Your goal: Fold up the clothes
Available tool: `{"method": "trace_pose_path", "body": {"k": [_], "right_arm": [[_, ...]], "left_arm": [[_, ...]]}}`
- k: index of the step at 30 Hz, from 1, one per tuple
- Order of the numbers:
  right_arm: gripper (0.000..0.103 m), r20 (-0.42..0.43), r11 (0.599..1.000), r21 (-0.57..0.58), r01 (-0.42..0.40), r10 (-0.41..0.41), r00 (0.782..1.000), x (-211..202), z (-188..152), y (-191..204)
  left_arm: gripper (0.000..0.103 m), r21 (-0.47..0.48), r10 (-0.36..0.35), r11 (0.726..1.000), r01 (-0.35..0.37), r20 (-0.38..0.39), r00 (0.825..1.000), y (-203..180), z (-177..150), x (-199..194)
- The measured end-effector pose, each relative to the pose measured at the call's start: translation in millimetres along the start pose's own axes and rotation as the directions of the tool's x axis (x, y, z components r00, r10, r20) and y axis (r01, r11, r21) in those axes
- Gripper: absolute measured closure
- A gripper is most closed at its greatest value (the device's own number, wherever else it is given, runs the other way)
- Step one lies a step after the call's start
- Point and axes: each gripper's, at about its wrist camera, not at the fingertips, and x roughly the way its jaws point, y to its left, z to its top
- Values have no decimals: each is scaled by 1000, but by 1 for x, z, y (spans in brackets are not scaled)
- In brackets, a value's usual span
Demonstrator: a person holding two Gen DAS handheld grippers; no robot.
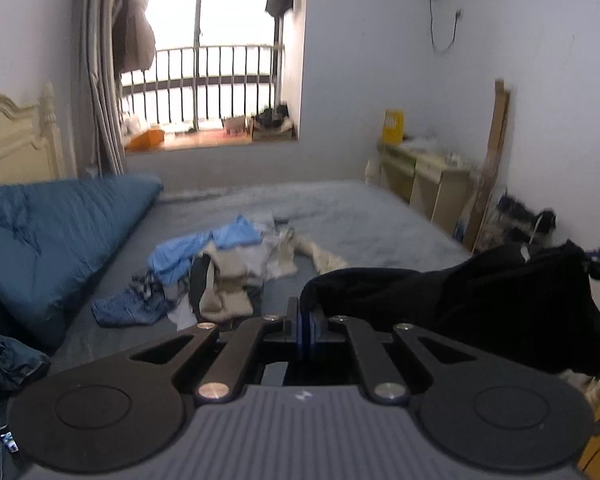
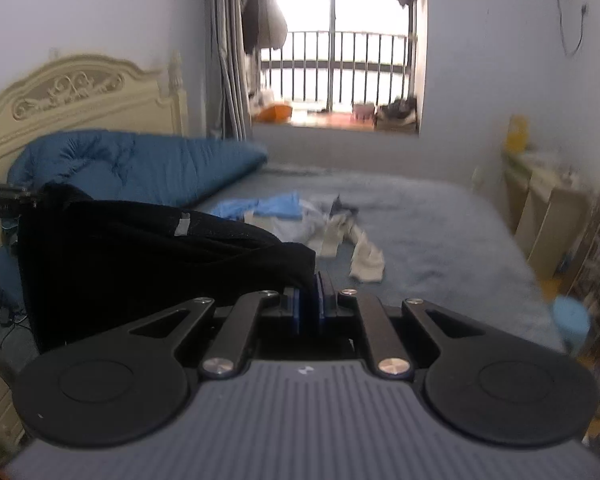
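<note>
The black garment [image 1: 480, 296] hides the bed [image 1: 360, 216] behind it. Its lower edge is cut off. The shelf [image 2: 556, 208] is blurred

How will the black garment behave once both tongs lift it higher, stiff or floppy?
Probably floppy: the black garment sags between the left tongs and right tongs. It looks thick, so likely fairly heavy for cloth. With only its edges pinched, the hanging middle may swing.

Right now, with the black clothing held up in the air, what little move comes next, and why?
Probably lower it onto the bare bed. Both hand-held grippers, left and right, are shut on the black garment, which hangs bunched between them, clear of the clothes pile. It needs a flat surface before folding.
</note>
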Motion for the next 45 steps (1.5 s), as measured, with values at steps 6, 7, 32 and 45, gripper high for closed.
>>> {"method": "trace_pose_path", "body": {"k": [6,7,32,45], "right_arm": [[97,-104,1000,-18,25,-27,994,158,-27,7],[97,-116,999,-12,30,-31,993,187,-33,6],[43,-425,950,273,152,-23,905,541,-162,-59],[33,-320,933,326,-155,264,910,313,-151,-79]], "left_arm": [[99,61,-25,998,30,-79,997,65,-38,138],[99,63,-31,997,37,-93,995,75,-44,164],[40,12,19,1000,-15,-427,904,167,-190,473],[35,-204,18,972,-119,-439,898,127,-225,219]]}}
